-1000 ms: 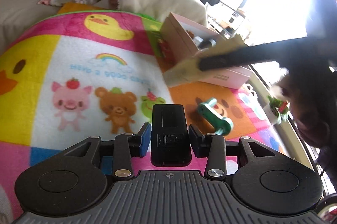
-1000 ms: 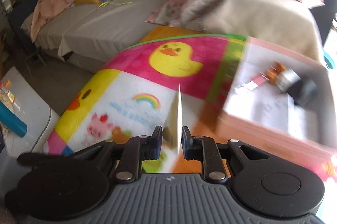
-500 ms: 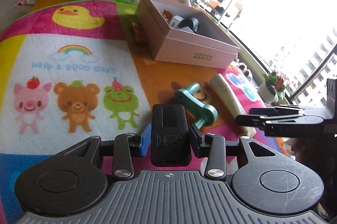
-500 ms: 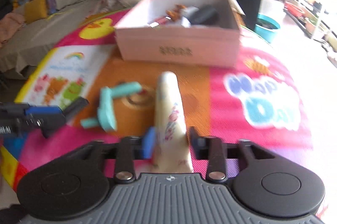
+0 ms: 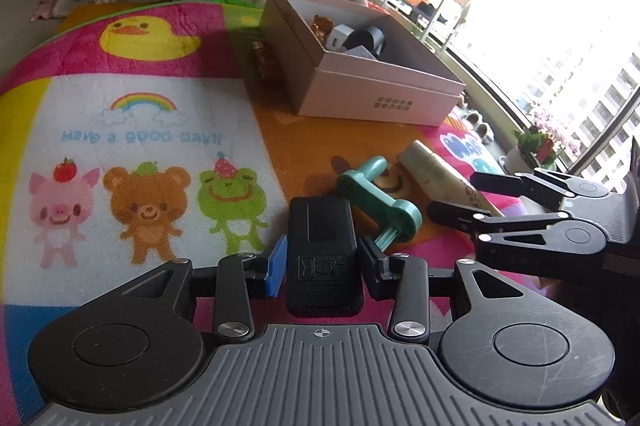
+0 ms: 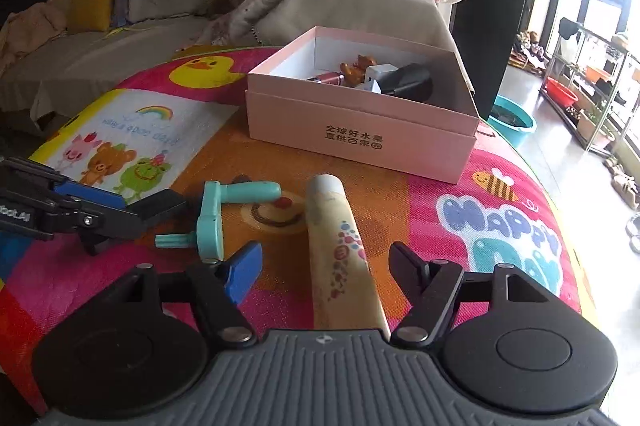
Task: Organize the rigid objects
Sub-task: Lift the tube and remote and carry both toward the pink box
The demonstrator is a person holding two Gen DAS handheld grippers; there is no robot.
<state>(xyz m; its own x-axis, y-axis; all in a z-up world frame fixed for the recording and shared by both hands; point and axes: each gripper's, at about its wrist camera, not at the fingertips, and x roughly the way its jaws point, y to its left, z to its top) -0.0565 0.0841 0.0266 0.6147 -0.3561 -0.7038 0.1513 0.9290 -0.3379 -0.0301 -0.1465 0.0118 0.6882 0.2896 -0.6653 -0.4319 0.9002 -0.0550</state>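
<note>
The left claw pinches a black remote-like device, low centre of its view; the right claw stands spread around a cream tube lying on the play mat. If the right claw closes off-centre, the tube could squirt sideways into the teal crank handle just beside it. The pink box, upper centre, bears Chinese characters (partly legible); the mat reads "Have a good day!!" and "HAPPY"
</note>
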